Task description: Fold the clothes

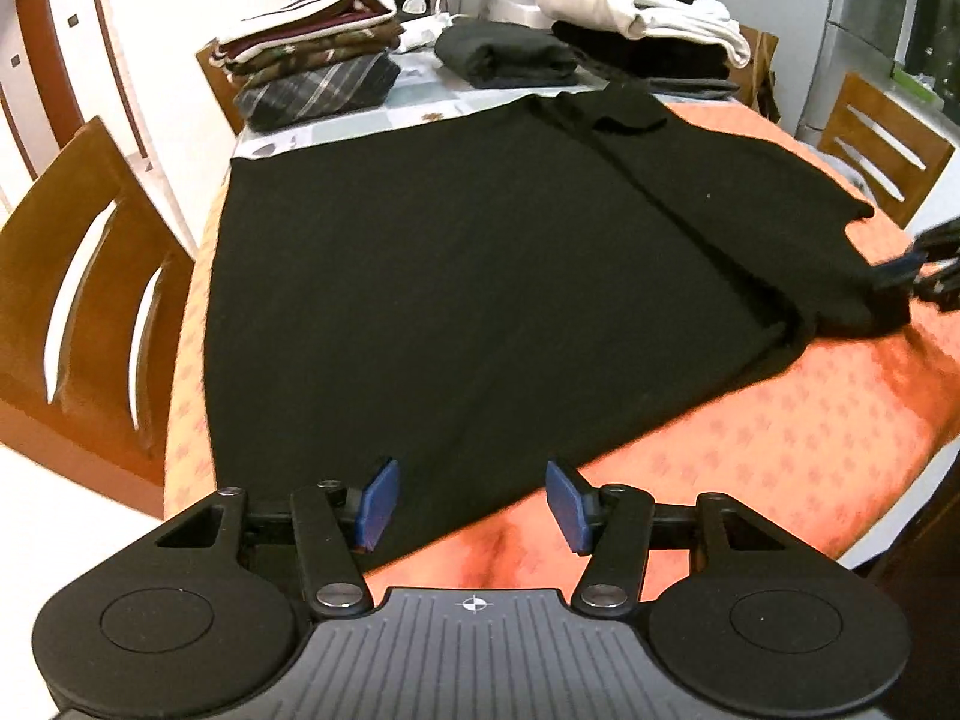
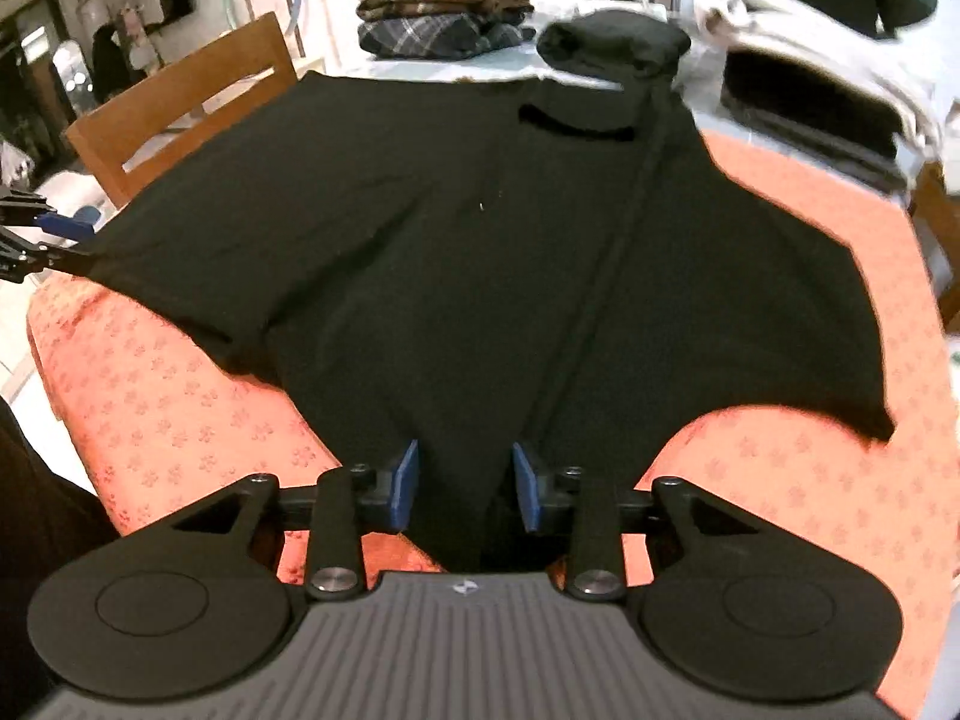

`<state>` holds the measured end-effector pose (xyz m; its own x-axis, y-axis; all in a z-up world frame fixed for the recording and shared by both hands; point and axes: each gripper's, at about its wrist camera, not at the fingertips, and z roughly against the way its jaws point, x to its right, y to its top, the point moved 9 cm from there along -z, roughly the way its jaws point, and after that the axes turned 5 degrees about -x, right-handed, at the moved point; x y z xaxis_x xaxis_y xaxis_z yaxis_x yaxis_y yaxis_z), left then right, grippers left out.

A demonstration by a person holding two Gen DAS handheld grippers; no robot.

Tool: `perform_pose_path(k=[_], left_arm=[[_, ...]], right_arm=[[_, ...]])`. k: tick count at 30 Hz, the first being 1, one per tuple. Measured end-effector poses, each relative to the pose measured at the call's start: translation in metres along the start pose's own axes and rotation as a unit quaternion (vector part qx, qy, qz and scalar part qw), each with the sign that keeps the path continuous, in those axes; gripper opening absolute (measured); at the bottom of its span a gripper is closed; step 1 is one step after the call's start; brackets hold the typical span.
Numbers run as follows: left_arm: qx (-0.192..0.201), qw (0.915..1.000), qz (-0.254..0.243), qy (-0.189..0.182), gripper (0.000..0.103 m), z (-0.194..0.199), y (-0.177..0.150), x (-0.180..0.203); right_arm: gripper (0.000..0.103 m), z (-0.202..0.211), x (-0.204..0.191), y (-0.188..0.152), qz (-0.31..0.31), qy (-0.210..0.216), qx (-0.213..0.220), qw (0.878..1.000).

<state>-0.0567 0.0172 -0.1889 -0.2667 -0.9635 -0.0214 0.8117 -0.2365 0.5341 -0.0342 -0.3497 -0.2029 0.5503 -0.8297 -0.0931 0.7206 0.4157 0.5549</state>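
A black shirt (image 1: pixel 480 276) lies spread flat on the orange tablecloth (image 1: pixel 780 420), its neck opening (image 2: pixel 576 126) at the far end. My left gripper (image 1: pixel 474 504) hovers over the shirt's near left hem corner. Its blue pads (image 1: pixel 378 501) stand wide apart, and cloth lies under and between them without being pinched. In the right wrist view the black shirt (image 2: pixel 480 270) runs up between the blue pads (image 2: pixel 405 486) of my right gripper (image 2: pixel 467 487). A clear gap shows there, so this gripper is open. Each gripper also shows at a picture edge: the right gripper (image 1: pixel 918 276), the left gripper (image 2: pixel 42 240).
Stacks of folded clothes stand at the table's far end: a patterned pile (image 1: pixel 312 60), a black folded piece (image 1: pixel 504 54) and a tall white and dark pile (image 1: pixel 648 18). Wooden chairs flank the table on the left (image 1: pixel 84 312) and right (image 1: pixel 882 144).
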Motion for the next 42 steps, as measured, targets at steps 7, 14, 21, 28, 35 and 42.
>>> perform_pose_path(k=[7, 14, 21, 28, 35, 42], left_arm=[[-0.011, 0.9997, -0.022, 0.01, 0.058, -0.006, -0.015, 0.004], [-0.017, 0.9982, -0.026, 0.051, 0.057, -0.021, -0.019, -0.007], [-0.014, 0.9978, -0.045, 0.045, 0.039, -0.024, -0.016, -0.007], [-0.009, 0.9979, -0.044, 0.048, 0.014, -0.026, -0.012, -0.005], [0.01, 0.9986, -0.005, 0.052, 0.008, -0.018, 0.0, -0.012], [0.043, 0.9968, 0.024, 0.063, 0.007, -0.002, 0.025, -0.019]], right_arm=[[0.039, 0.016, -0.01, 0.005, 0.062, -0.016, -0.003, 0.998], [0.041, 0.011, -0.017, -0.009, 0.145, -0.06, -0.029, 0.987], [0.047, 0.008, -0.032, -0.013, 0.234, -0.085, -0.026, 0.968], [0.049, -0.003, -0.033, -0.018, 0.284, -0.097, -0.04, 0.953], [0.023, -0.01, -0.028, -0.018, 0.287, -0.085, -0.055, 0.953], [0.016, 0.017, -0.023, 0.013, 0.267, -0.106, -0.019, 0.958]])
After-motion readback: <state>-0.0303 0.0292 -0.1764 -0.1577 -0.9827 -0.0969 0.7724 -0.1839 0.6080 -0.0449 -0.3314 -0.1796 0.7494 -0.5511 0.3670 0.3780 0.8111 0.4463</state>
